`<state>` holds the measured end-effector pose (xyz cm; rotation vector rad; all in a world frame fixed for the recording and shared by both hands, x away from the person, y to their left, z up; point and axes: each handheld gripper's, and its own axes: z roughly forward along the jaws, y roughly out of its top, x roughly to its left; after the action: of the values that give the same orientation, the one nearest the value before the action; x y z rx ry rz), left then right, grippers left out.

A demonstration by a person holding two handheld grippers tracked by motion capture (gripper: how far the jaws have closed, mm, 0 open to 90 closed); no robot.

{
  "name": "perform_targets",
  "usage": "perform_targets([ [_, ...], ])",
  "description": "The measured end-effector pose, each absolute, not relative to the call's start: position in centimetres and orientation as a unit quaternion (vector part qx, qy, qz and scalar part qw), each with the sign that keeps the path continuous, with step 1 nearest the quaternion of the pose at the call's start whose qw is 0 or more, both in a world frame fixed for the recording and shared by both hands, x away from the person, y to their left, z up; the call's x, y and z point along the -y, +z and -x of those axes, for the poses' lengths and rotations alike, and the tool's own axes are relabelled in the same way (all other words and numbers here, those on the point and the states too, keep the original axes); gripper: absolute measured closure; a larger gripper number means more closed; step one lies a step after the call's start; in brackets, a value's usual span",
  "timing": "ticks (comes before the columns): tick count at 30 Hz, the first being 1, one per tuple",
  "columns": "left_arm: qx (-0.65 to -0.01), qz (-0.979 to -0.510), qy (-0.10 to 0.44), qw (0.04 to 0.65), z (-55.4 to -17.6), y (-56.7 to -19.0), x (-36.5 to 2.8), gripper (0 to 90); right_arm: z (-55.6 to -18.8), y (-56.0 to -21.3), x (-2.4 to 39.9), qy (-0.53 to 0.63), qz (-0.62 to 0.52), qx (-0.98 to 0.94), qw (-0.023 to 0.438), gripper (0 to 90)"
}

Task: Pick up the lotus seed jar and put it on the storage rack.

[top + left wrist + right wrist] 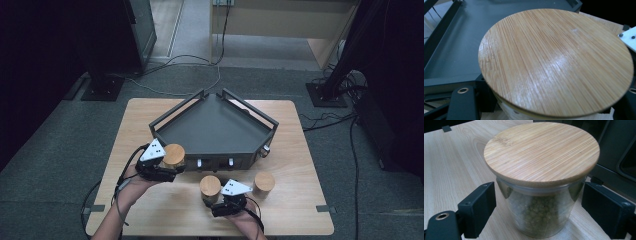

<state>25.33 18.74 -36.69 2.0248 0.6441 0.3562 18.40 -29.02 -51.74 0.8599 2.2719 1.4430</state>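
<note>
A glass jar with a round bamboo lid is at the front left edge of the dark corner-shaped tray, and my left gripper is shut on it. In the left gripper view that lid looms close over the tray floor, with the left gripper clamped on the glass below. A second jar, full of green beans, stands on the table. My right gripper is open around it, both pads a little off the glass.
A third lidded jar stands on the wooden table to the right of my right gripper. The tray has raised rails and knobs on its front wall. Cables and stand bases lie on the floor beyond the table.
</note>
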Motion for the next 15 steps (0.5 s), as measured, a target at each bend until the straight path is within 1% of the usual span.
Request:
perform_targets([
  [7, -0.263, -0.824, 0.142, 0.481, -25.6, -36.1, -19.0, 25.2, -18.4, -51.7, 29.0, 0.503, -0.299, -0.795, 0.157, 12.1],
  [15, -0.262, -0.826, 0.151, 0.477, -25.9, -35.5, -18.8, 25.2, -18.4, -51.7, 28.9, 0.502, -0.298, -0.796, 0.159, 12.2],
])
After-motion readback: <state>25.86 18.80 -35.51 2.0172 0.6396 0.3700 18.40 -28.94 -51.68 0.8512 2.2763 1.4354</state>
